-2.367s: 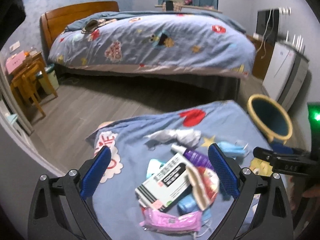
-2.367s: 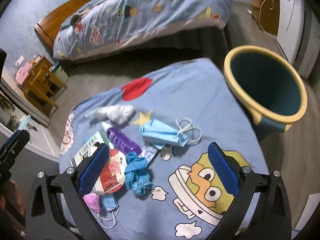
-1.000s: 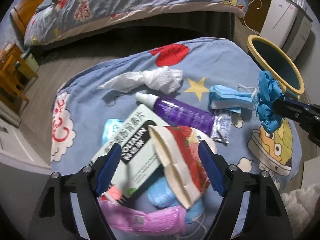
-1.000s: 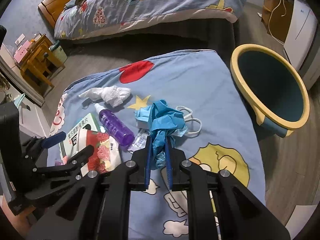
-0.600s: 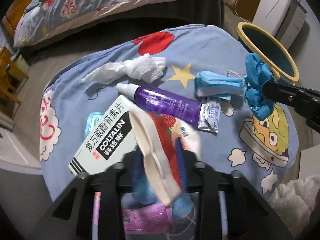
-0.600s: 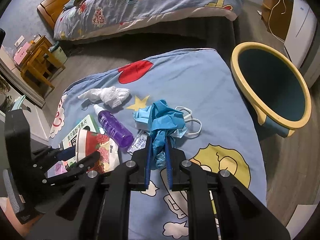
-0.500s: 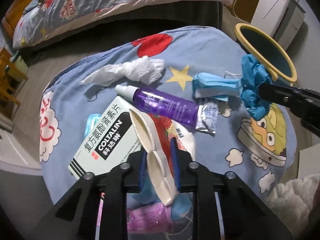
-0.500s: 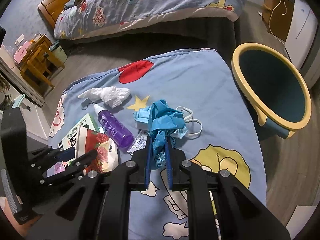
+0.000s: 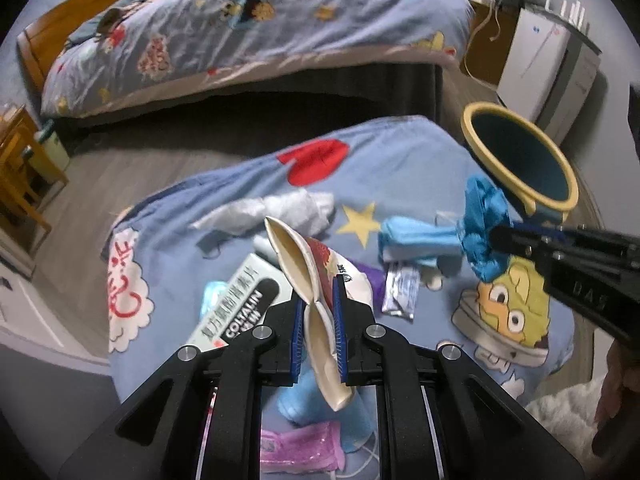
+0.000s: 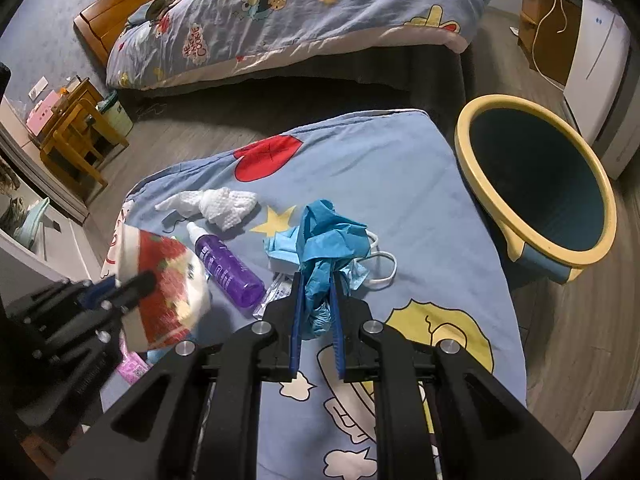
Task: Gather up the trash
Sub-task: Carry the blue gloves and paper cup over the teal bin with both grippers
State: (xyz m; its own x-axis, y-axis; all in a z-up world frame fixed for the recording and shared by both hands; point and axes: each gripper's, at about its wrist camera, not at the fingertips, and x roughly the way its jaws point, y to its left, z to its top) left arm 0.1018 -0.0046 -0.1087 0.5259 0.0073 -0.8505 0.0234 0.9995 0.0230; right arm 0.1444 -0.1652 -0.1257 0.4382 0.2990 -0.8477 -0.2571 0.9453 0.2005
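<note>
Left tool (image 9: 317, 320): I see its jaws have just been closing; they are now clamped on a flattened paper cup (image 9: 298, 264), cream inside, red print outside.
Paper cup position: I read it as lifted clear of the trash pile, standing up between the blue pads, its open mouth pointing away from the camera. In the right wrist view it hangs at the left (image 10: 160, 280), blurred.
Right tool (image 10: 316, 312): clenched on a crumpled blue glove (image 10: 320, 248), which bunches up above the pads.
Remaining trash: a purple spray bottle (image 10: 228, 272), a white box with black label (image 9: 240, 312), a twisted white tissue (image 10: 216, 204), a light blue face mask (image 9: 416, 236), a small foil sachet (image 9: 400, 292) and a pink packet (image 9: 300, 448). All lie on the blue cartoon-print cloth (image 10: 380, 176).
Sachet relation: just beside the base of the bottle.
Mask relation: I see it on the cloth behind the held glove.
Bin (image 10: 536, 184): yellow rim, dark blue inside, standing on the floor just beside the right edge of the cloth; tilted appearance may be lens effect, I cannot tell.
Background: a bed (image 10: 300, 8) with matching quilt across the room; wooden chair (image 10: 76, 136) at the left.
</note>
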